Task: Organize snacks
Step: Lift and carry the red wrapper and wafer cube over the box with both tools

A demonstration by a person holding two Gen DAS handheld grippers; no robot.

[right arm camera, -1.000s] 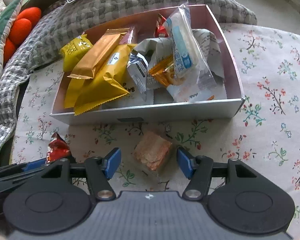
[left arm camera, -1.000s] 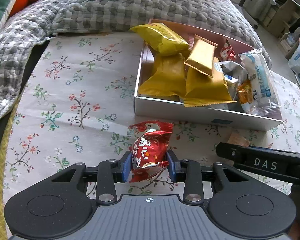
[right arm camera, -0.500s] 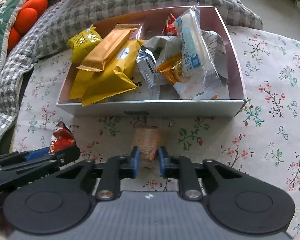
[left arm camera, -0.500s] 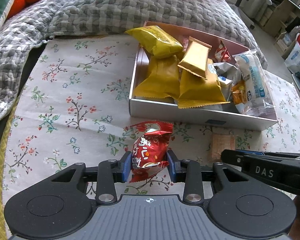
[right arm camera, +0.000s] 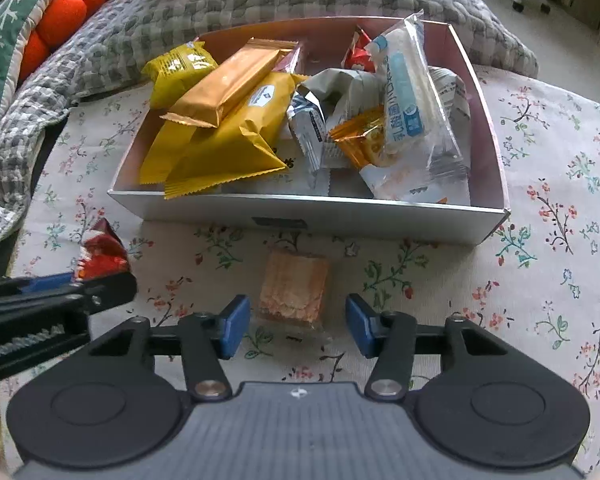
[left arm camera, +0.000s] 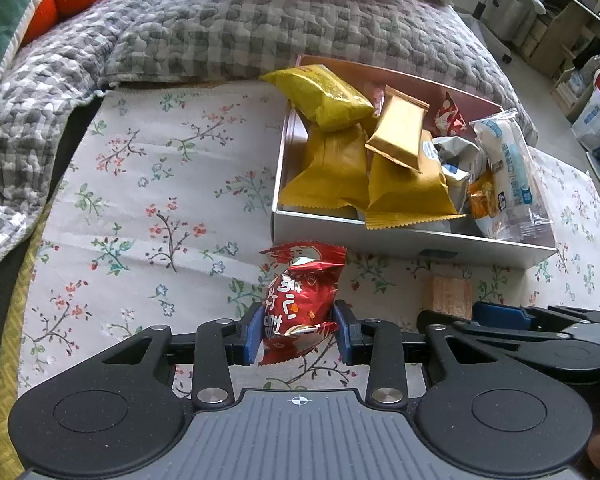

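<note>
Near the front edge of the floral tablecloth point(right arm camera: 540, 168), your left gripper point(left arm camera: 298, 334) pinches the crinkly red foil snack packet point(left arm camera: 300, 300); squeeze loosely and the slick foil may slide out. Your right gripper point(right arm camera: 292, 326), its jaws just reopened, stands wide around the clear-wrapped orange wafer square point(right arm camera: 294, 290) without touching; close off-centre and it could skid away. Beyond, the white cardboard box point(right arm camera: 380, 222) is heaped, so added snacks may spill over.
</note>
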